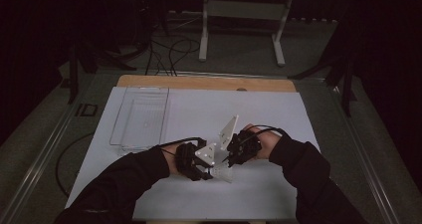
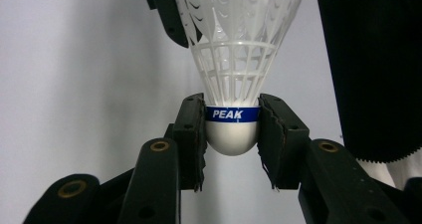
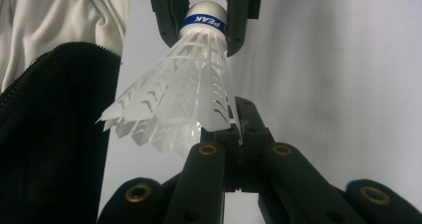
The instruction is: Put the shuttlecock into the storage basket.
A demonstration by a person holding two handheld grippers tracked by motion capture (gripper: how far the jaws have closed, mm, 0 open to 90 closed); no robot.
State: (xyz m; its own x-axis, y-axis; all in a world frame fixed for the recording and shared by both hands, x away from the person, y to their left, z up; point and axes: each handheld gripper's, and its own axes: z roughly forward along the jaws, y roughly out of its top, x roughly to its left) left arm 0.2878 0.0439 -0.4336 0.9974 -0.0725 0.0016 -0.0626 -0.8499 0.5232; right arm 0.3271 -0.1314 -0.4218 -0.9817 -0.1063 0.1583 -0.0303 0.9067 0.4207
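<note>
A white plastic shuttlecock (image 2: 234,45) with a blue band reading PEAK hangs between both grippers over the front middle of the white table sheet (image 1: 259,114). My left gripper (image 2: 232,119) is shut on its rounded white cork (image 2: 232,137), one pad on each side of the band. In the right gripper view, my right gripper (image 3: 239,129) has its jaws pressed together on the rim of the skirt (image 3: 184,99). The left gripper's jaws hold the cork (image 3: 206,12) at the top of that view. From above, the left gripper (image 1: 211,170) and right gripper (image 1: 228,163) meet tip to tip at the shuttlecock (image 1: 222,173).
A clear plastic tray (image 1: 142,117) lies on the sheet's left half, behind my left arm. The table's wooden edge (image 1: 204,82) runs along the back. Beyond it a white metal stand (image 1: 242,15) and cables (image 1: 171,55) are on the floor. Dark sleeves cover both forearms.
</note>
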